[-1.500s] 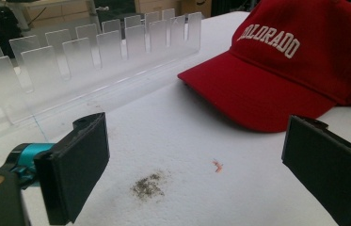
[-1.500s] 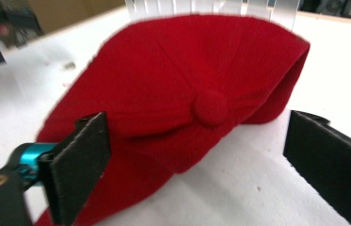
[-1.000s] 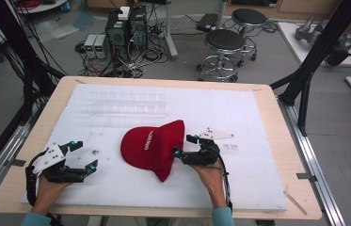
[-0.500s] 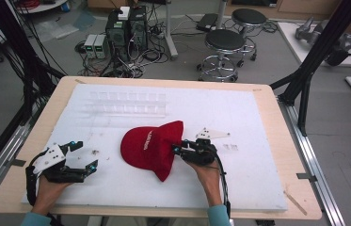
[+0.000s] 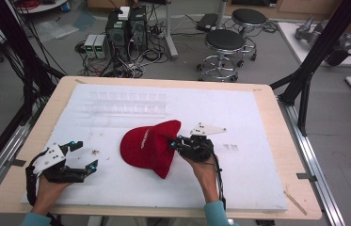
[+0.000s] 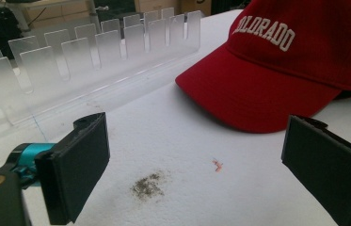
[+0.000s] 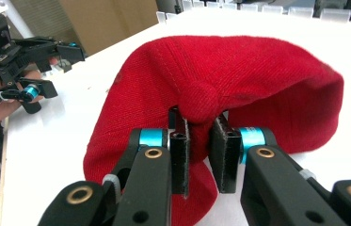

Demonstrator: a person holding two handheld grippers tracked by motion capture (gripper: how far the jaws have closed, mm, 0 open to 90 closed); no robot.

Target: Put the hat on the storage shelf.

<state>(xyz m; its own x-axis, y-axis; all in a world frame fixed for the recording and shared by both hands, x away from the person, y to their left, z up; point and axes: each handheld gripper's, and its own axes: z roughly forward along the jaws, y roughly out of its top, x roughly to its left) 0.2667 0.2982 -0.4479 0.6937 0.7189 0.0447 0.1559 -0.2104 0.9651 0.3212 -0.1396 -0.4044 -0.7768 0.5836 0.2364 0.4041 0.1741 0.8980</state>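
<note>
1. My right claw (image 7: 200, 141) has just been closing and now pinches the crown of the red cap (image 5: 148, 147) between its pads, right under the top button (image 7: 197, 102).
2. The cap lies on the white mat (image 5: 258, 122), bunched at my right claw's tips, its brim reaching towards my left claw.
3. My left claw (image 6: 196, 165) waits wide, nothing between its pads, the brim just ahead of it and a clear slotted rack (image 6: 93, 52) further off.
4. I judge this the pick-up step: grip made, lift beginning.
5. Next I should raise it gently, keeping the fabric from slipping, and perhaps bring the left claw to the brim.
</note>
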